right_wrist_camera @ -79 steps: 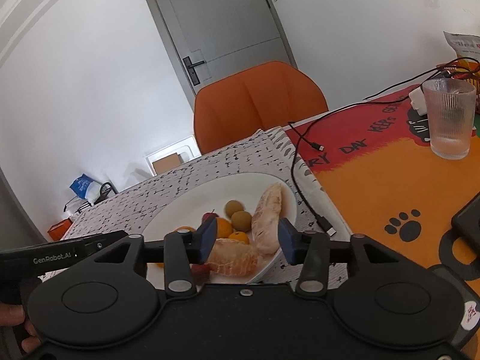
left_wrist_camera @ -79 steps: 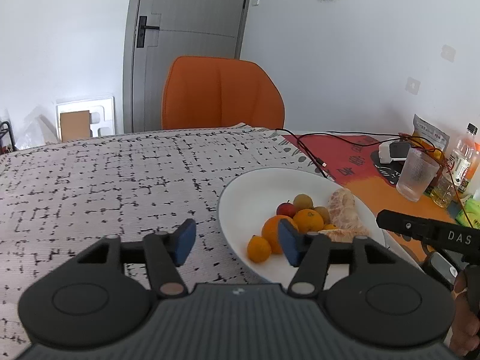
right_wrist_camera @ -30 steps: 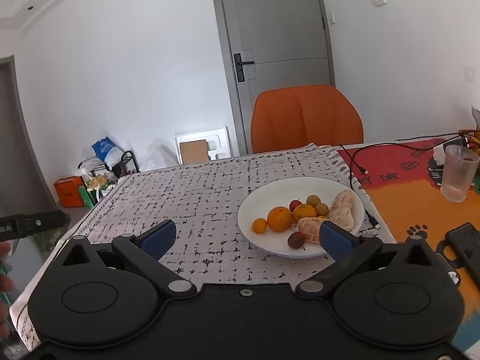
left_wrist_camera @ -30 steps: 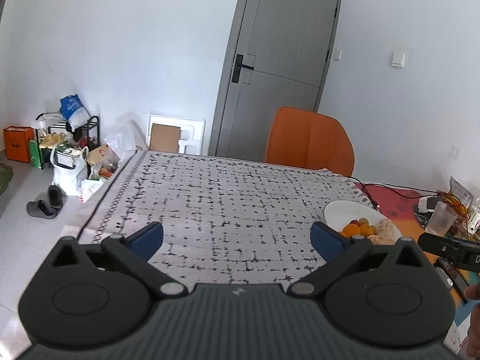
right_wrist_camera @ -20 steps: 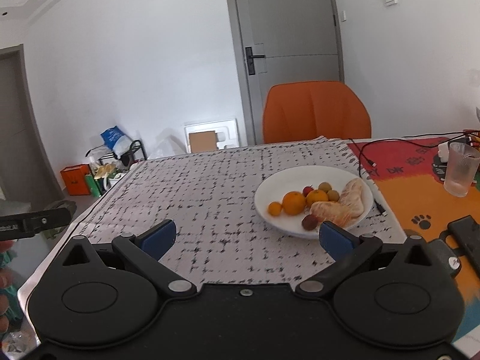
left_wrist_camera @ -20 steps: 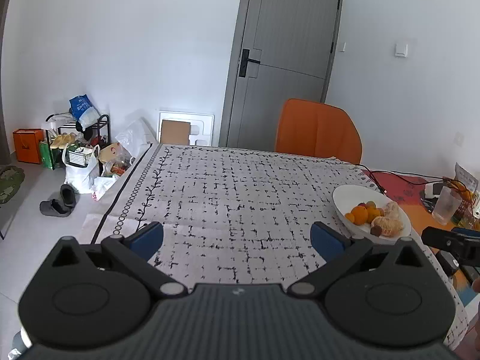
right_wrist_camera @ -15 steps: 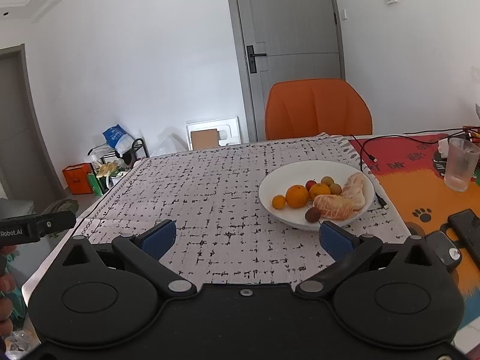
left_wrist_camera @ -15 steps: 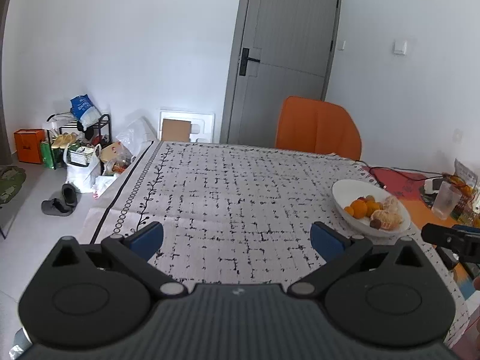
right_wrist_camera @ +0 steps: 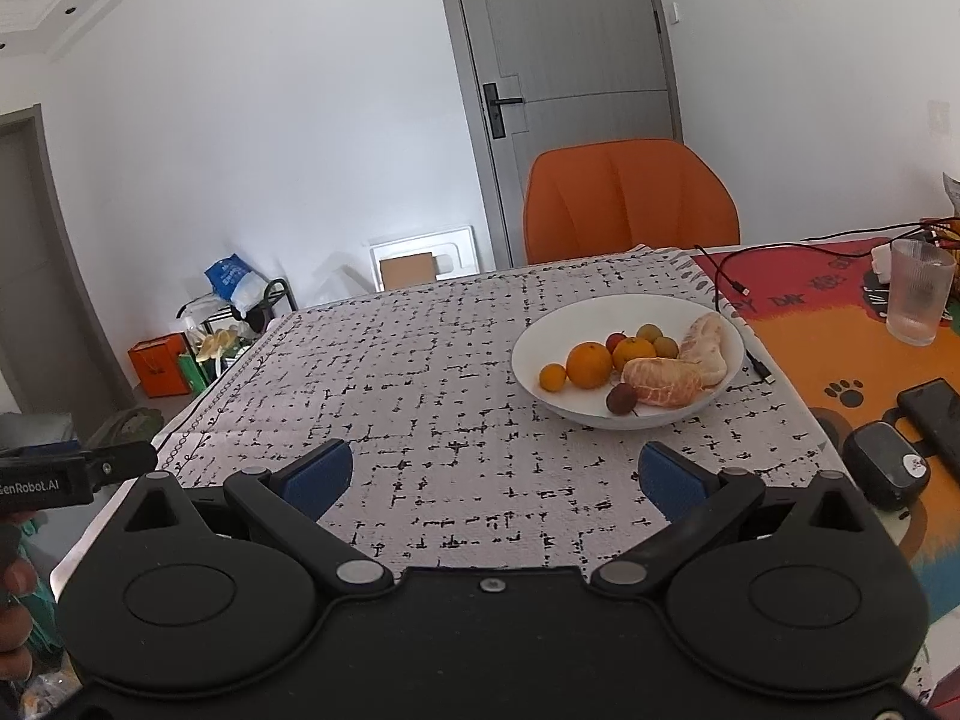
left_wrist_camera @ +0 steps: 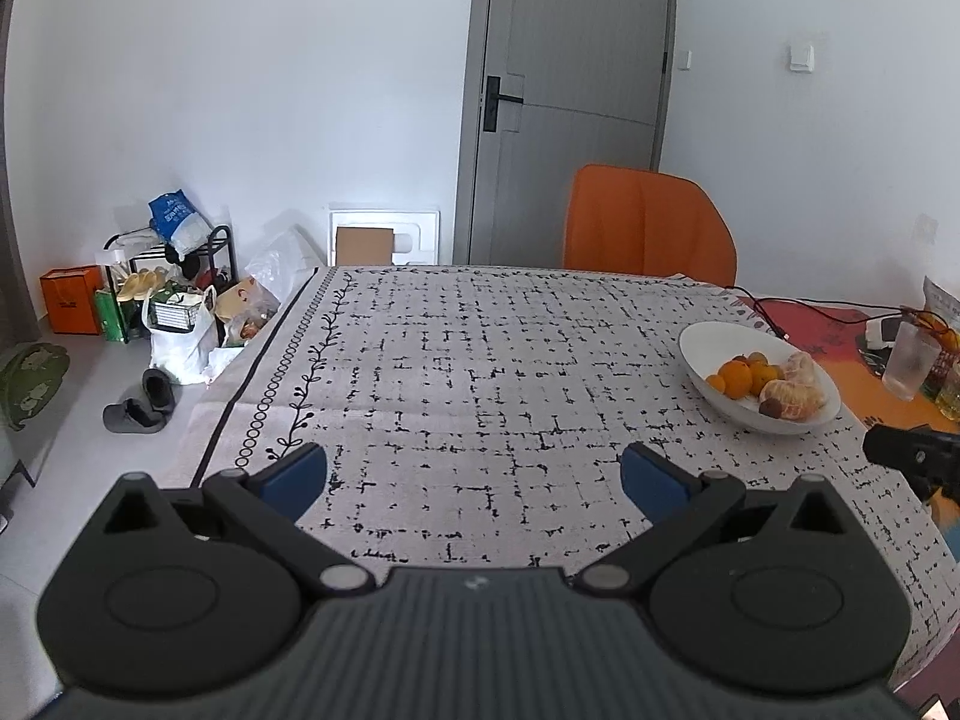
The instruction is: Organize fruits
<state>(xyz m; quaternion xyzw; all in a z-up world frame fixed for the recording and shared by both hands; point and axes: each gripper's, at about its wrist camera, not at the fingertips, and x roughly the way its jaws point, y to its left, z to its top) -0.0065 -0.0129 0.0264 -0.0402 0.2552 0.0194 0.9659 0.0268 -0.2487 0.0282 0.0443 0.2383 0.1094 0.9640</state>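
Fruits point(right_wrist_camera: 636, 369) in bowl point(right_wrist_camera: 534, 336) on tablecloth point(right_wrist_camera: 432, 396) (right side); chair point(right_wrist_camera: 630, 204) behind.

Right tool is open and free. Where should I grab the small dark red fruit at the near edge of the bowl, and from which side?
Grip the small dark red fruit across its round middle, coming down from above with the right tool. It sits low against the near wall of the white bowl, touching or nearly touching the peeled citrus, so a level approach would likely hit the rim.
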